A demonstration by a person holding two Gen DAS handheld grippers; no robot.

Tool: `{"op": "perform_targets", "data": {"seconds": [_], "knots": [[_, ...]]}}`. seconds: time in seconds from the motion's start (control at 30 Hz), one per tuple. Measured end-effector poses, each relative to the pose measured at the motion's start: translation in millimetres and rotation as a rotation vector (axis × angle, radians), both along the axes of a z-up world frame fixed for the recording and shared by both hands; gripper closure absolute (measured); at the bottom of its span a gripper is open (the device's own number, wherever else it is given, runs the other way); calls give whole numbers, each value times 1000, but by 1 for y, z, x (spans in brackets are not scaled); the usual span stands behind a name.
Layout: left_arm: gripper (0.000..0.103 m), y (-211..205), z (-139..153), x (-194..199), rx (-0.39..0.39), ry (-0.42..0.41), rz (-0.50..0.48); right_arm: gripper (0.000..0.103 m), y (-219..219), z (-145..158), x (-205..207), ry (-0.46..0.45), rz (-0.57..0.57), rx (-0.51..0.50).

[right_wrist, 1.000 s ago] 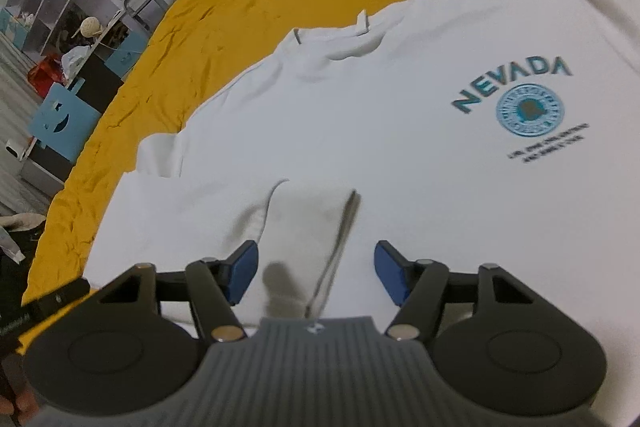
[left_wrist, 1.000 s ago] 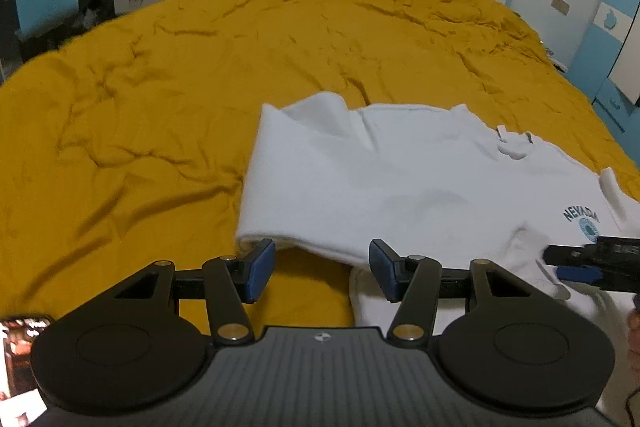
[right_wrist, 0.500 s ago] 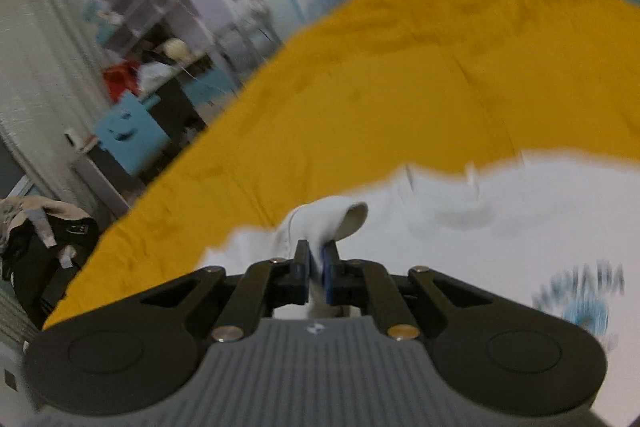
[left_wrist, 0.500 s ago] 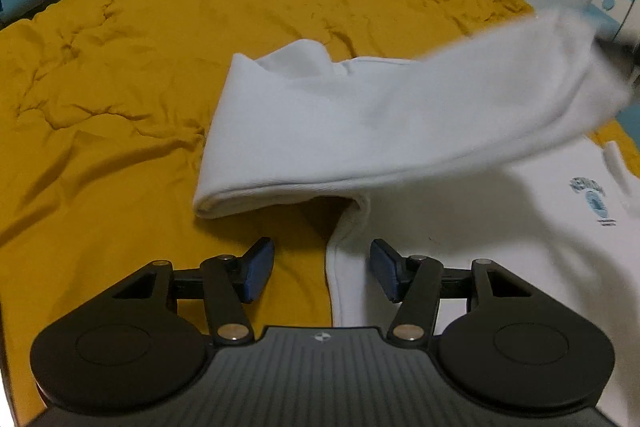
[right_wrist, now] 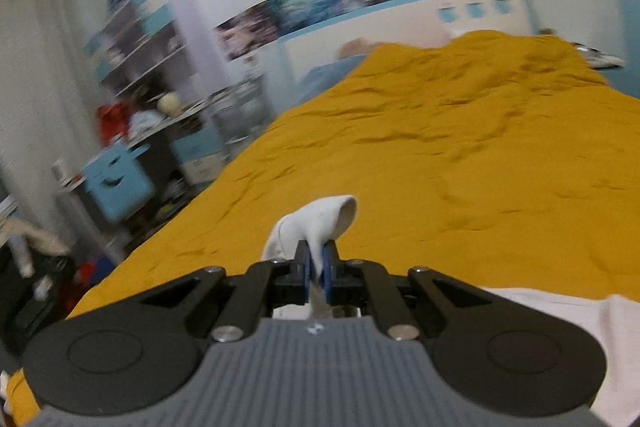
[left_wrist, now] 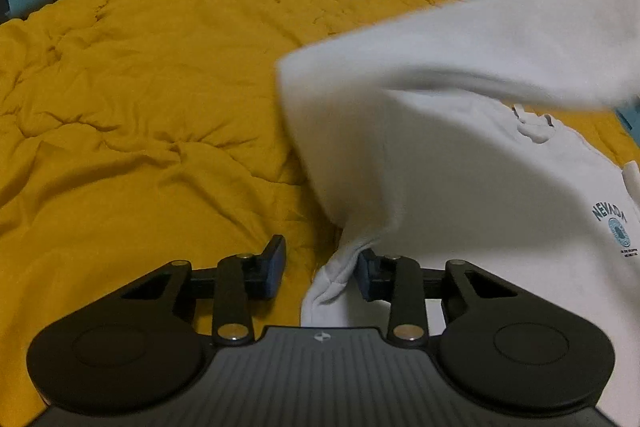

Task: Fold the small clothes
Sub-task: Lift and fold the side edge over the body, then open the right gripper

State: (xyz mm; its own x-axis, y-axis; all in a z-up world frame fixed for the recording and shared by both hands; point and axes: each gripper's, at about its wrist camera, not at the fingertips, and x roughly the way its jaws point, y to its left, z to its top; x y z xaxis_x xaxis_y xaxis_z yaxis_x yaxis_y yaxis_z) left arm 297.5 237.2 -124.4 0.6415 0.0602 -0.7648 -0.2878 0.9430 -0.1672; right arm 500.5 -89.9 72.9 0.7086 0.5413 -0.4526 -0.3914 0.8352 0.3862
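While my right gripper [right_wrist: 316, 263] clamps the cuff of the sweatshirt's sleeve [right_wrist: 316, 223] between its blue pads, that sleeve hangs lifted above the bed, its end flopping over the fingertips. From my left wrist view the raised sleeve [left_wrist: 480, 39] stretches, blurred, across the upper right, over the body of the white sweatshirt [left_wrist: 480, 207], which lies on the yellow quilt [left_wrist: 160, 87] with its NEVADA print [left_wrist: 610, 213] facing up near the right edge. My left gripper [left_wrist: 320, 267] sits low at the garment's near left edge, jaws spread apart; a bunched fold of the hem [left_wrist: 336, 279] stands in the gap, touching the right pad, with nothing clamped. A blue chair [right_wrist: 116, 183] and cluttered shelves [right_wrist: 140, 39] stand left of the bed.
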Motion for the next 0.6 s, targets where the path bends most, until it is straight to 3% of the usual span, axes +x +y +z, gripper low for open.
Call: {"op": "perform_targets", "data": {"seconds": [0.17, 0.3, 0.47, 0.6], "knots": [[64, -7, 0, -1, 32, 11, -10, 102, -89, -31, 7, 72, -183, -25], [64, -10, 1, -3, 42, 20, -16, 103, -154, -100, 0, 239, -314, -53], [64, -10, 3, -3, 54, 39, -30, 103, -186, -177, -3, 424, -386, -61], [64, -10, 6, -15, 50, 55, -38, 103, -189, -189, -9, 397, -386, -93]]}}
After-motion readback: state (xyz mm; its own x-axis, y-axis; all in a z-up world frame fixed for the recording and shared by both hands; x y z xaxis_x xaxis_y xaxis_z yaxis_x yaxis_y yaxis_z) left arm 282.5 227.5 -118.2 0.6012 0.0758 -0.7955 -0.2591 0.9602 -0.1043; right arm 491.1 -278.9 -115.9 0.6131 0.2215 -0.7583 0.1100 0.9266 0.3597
